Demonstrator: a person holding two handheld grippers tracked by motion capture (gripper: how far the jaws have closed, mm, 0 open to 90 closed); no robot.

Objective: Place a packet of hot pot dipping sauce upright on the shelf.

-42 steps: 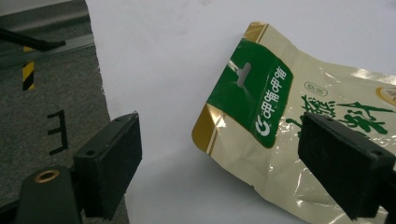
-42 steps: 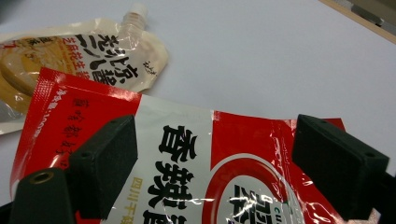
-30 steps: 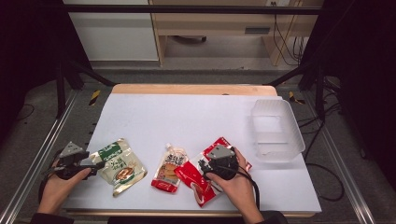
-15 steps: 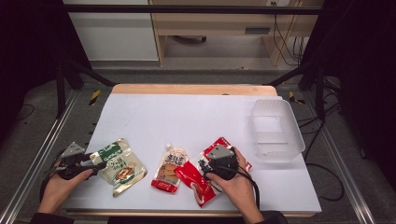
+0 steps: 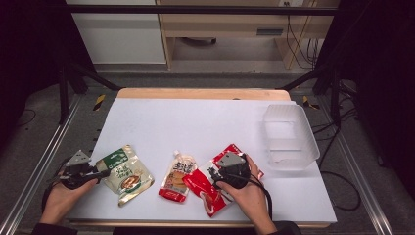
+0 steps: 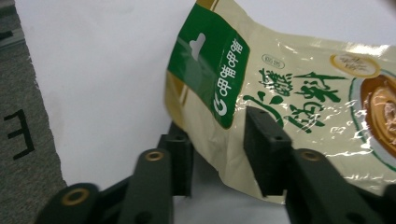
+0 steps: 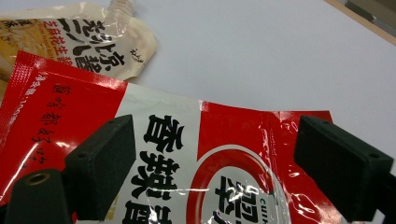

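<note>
Green-and-cream pouch (image 6: 280, 93) sat between the left gripper's (image 6: 217, 156) jaws, which had just been closing; right gripper (image 7: 215, 168) hung released over the red packet (image 7: 196, 154).

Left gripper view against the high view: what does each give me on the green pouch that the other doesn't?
Left gripper view: the green pouch's lower edge lies between the claw's jaws, which have just been closing; one pad overlaps its printed face. High view: the spouted pouch, the red pouch under the right claw, and the clear tub. Both: green pouch on the white table.
</note>
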